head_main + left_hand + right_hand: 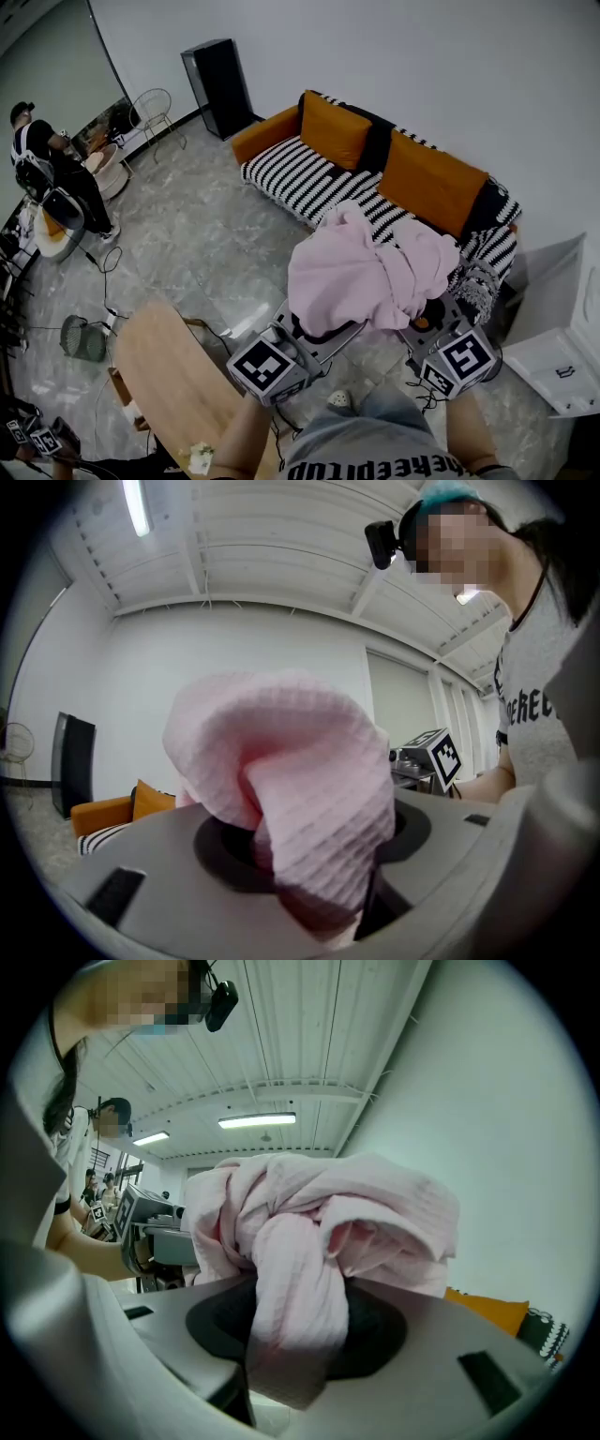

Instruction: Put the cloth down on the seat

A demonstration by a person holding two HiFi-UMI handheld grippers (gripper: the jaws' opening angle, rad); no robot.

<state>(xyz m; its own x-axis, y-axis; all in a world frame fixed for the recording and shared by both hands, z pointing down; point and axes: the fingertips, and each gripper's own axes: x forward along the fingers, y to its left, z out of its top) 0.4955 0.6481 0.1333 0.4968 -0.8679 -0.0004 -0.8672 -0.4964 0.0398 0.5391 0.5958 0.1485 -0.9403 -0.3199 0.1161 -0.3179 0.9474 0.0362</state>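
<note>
The floor (206, 244) is pale grey veined tile. A sofa (272, 131) stands against the far white wall, with a black-and-white striped seat (300, 173) and orange cushions (335, 129). A tall black cabinet (217, 86) stands at its left, a wooden table (173, 375) is near left, and another person (47, 164) bends over at far left.

The cloth (366, 272) is pale pink, waffle-textured and bunched into soft folds. It is held up in front of the sofa, over the seat's near right edge. The left tool (314, 337) is clamped on one bunch of it and the right tool (431, 328) on another.

From above, the cloth covers both tools' tips and part of the seat. Whether it touches the seat I cannot tell.
</note>
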